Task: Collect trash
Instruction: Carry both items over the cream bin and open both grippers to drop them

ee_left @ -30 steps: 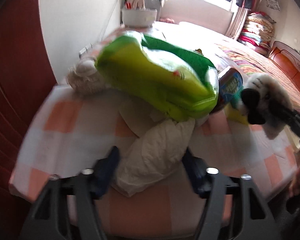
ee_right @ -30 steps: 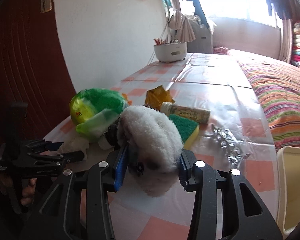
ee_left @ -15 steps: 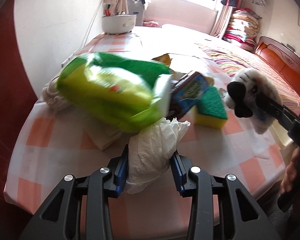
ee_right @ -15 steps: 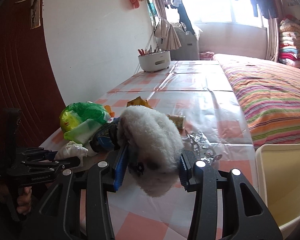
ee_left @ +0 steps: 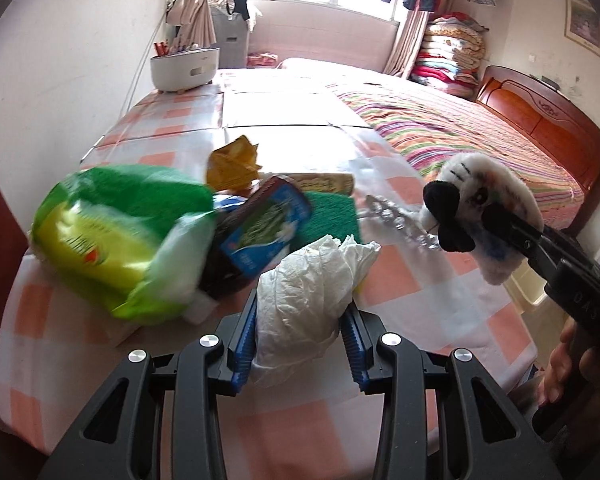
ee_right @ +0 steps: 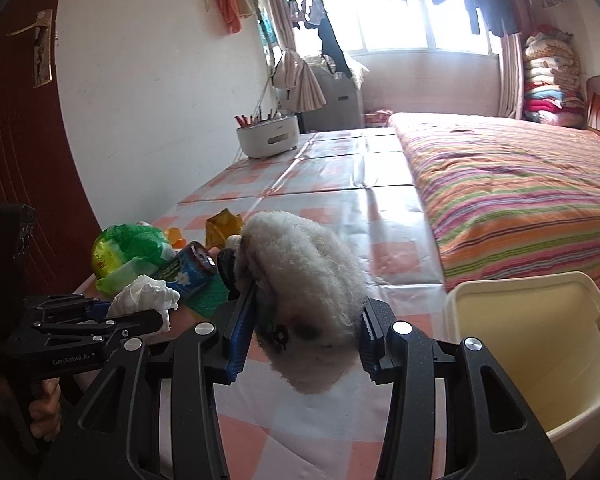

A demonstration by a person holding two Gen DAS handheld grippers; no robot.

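Observation:
My left gripper (ee_left: 300, 332) is shut on a crumpled white tissue (ee_left: 304, 296), lifted above the near end of the checked table (ee_left: 396, 284). The same tissue (ee_right: 144, 300) and left gripper (ee_right: 156, 320) show at the left of the right wrist view. My right gripper (ee_right: 300, 328) is shut on a white plush toy (ee_right: 300, 280) with a black nose; in the left wrist view that plush toy (ee_left: 484, 208) hangs at the right. On the table lie a green and yellow bag (ee_left: 116, 236), a blue can (ee_left: 264, 232), a green sponge (ee_left: 332, 216), a yellow wrapper (ee_left: 232, 164) and crumpled foil (ee_left: 396, 220).
A cream plastic bin (ee_right: 540, 344) stands off the table's near right corner, beside the striped bed (ee_right: 520, 200). A white holder with pens (ee_right: 268, 136) sits at the table's far end by the wall. A dark red door (ee_right: 20, 160) is on the left.
The left gripper closed on the tissue and lifted it back from the pile. The right gripper carried the plush toy back and right, bringing the cream bin into view.

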